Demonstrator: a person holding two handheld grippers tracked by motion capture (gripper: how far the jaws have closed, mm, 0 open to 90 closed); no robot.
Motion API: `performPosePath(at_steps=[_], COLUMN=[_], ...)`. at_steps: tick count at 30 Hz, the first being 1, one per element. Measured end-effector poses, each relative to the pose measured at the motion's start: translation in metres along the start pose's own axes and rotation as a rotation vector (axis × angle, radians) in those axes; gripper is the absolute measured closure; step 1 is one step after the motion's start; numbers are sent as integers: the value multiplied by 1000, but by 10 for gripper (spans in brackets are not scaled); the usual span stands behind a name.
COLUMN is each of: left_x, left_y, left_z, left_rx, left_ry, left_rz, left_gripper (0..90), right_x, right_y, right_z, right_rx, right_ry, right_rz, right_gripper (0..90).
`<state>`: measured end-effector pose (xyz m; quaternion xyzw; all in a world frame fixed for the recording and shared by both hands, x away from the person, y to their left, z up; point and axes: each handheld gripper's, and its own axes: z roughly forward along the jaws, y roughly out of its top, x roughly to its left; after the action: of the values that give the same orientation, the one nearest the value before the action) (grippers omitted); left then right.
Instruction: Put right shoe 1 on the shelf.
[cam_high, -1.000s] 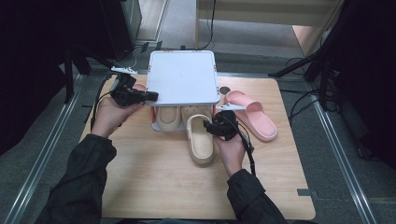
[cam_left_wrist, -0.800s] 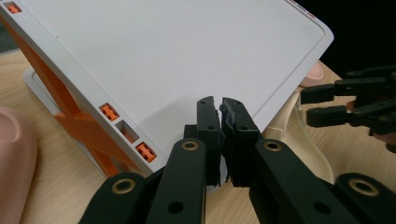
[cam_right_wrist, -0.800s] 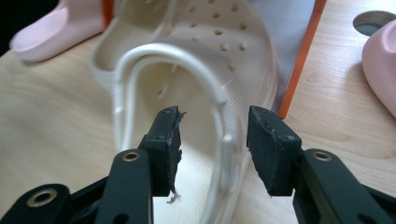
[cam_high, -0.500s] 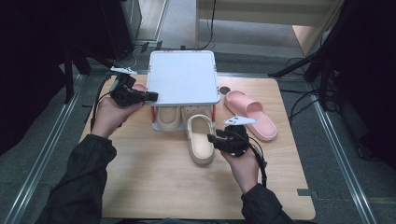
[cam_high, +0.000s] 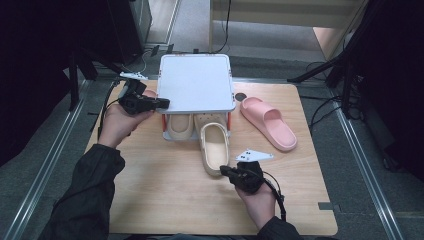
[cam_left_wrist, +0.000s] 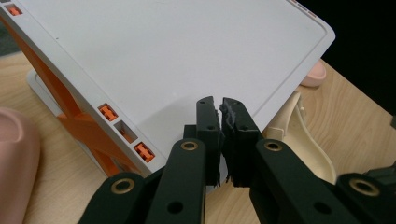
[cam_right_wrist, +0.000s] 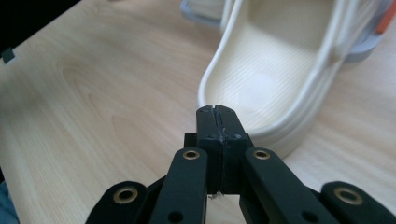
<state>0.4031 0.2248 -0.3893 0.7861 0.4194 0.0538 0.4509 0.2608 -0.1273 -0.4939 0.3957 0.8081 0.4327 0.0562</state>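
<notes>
A white rack (cam_high: 196, 82) with orange supports stands at the table's far middle. One beige slipper (cam_high: 180, 125) lies under it. A second beige slipper (cam_high: 214, 147) sticks out from under it, heel toward me. My right gripper (cam_high: 224, 171) is shut and empty, its tips right at that slipper's heel (cam_right_wrist: 275, 70); I cannot tell if they touch. My left gripper (cam_high: 162, 103) is shut with nothing in it, at the rack's left front corner, its tips (cam_left_wrist: 220, 105) over the white top (cam_left_wrist: 177, 51).
A pink slipper (cam_high: 267, 122) lies on the wooden table (cam_high: 150, 190) to the right of the rack, toe toward the near right. A small dark round disc (cam_high: 241, 96) sits by the rack's right edge. Metal rails run along both sides of the table.
My right gripper has drawn back toward me, from beside the sticking-out beige slipper's strap to its heel. The slipper and the left gripper have stayed put.
</notes>
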Motion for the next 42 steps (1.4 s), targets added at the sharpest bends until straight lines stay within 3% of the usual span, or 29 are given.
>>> performPosePath(at_steps=[5, 8, 14, 18, 26, 31, 39, 41, 42], left_x=[0, -1, -1, -2, -3, -4, -7, -7, -6], left_y=[0, 0, 0, 0, -1, -2, -3, -3, -3], left_z=[0, 0, 2, 2, 2, 1, 2, 3, 3], left_rx=[0, 0, -2, -6, -10, -17, -27, -26, -19], left_ry=[7, 8, 2, 7, 14, 16, 16, 7, -18], left_rz=[2, 3, -5, -2, -3, 2, -8, -12, -23], left_gripper=[868, 868, 869, 873, 872, 869, 864, 864, 863], right_x=[5, 4, -2, -1, -13, -21, -38, -40, -41], right_y=[-9, -10, -6, 6, 27, 42, 67, 71, 73], right_z=[15, 20, 25, 26, 45, 57, 77, 80, 82], right_rx=[50, 86, 86, 46, 36, 27, 22, 21, 21], right_ry=[11, -26, -36, -35, -38, -47, -62, -65, -63], right_rz=[1, -31, -22, -41, -27, -42, -11, -5, 3], right_gripper=[900, 900, 900, 900, 900, 900, 895, 899, 899])
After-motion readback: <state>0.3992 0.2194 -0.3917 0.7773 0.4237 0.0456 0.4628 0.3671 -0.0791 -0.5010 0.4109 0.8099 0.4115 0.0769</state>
